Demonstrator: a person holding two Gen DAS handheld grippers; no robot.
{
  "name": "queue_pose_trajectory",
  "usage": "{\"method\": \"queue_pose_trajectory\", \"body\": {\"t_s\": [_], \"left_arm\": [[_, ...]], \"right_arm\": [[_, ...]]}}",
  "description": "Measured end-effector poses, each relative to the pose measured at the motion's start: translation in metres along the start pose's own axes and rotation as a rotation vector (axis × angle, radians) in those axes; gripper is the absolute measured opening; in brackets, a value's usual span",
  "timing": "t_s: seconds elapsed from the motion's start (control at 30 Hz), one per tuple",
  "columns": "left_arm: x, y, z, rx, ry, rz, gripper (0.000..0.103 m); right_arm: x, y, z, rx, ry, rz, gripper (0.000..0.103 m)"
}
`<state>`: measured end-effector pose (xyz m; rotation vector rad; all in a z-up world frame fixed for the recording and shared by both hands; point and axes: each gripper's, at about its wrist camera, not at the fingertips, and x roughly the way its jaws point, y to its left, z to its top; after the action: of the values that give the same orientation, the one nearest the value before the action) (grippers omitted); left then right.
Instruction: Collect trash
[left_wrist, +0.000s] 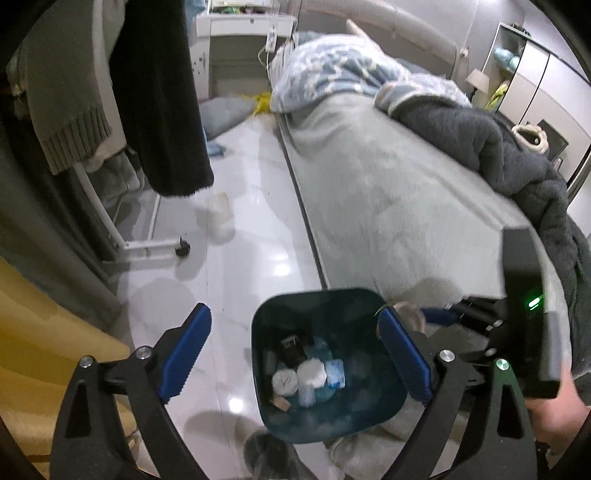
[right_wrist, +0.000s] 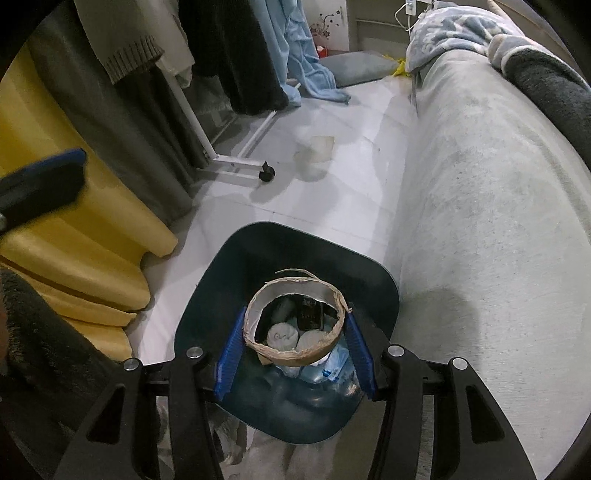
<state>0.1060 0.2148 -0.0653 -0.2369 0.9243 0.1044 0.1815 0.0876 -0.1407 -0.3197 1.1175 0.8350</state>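
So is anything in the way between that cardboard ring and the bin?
Nothing visible. The right gripper holds the cardboard ring right above the open bin, with only older trash below. The left gripper is open and empty, its fingers either side of the bin.

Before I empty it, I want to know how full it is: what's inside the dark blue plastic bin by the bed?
The dark blue plastic bin holds crumpled white tissues, a black packet and blue-white wrappers, lying low. Whatever lies beneath them is covered.
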Motion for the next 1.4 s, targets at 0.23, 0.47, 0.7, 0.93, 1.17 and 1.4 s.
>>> {"method": "queue_pose_trajectory", "body": {"t_s": [0.23,0.47,0.7,0.93,1.17,1.4], "left_arm": [[-0.030,-0.009,0.011,0.019,-0.148,-0.020,0.096],[-0.061,-0.030,0.013,0.082,-0.278,-0.027,0.098],[-0.081,-0.057,0.009,0.147,-0.369,0.016,0.100],[-0.100,-0.080,0.003,0.163,-0.440,0.042,0.100],[-0.116,-0.090,-0.008,0.118,-0.485,0.085,0.100],[-0.131,-0.114,-0.028,0.167,-0.495,0.056,0.100]], "right_arm": [[-0.004,-0.004,0.001,0.026,0.012,-0.020,0.069],[-0.047,-0.012,0.007,0.069,-0.088,-0.033,0.081],[-0.100,-0.037,-0.012,0.124,-0.218,-0.095,0.089],[-0.171,-0.062,-0.049,0.178,-0.371,-0.200,0.099],[-0.238,-0.074,-0.106,0.247,-0.505,-0.309,0.100],[-0.286,-0.073,-0.159,0.317,-0.615,-0.371,0.100]]}}
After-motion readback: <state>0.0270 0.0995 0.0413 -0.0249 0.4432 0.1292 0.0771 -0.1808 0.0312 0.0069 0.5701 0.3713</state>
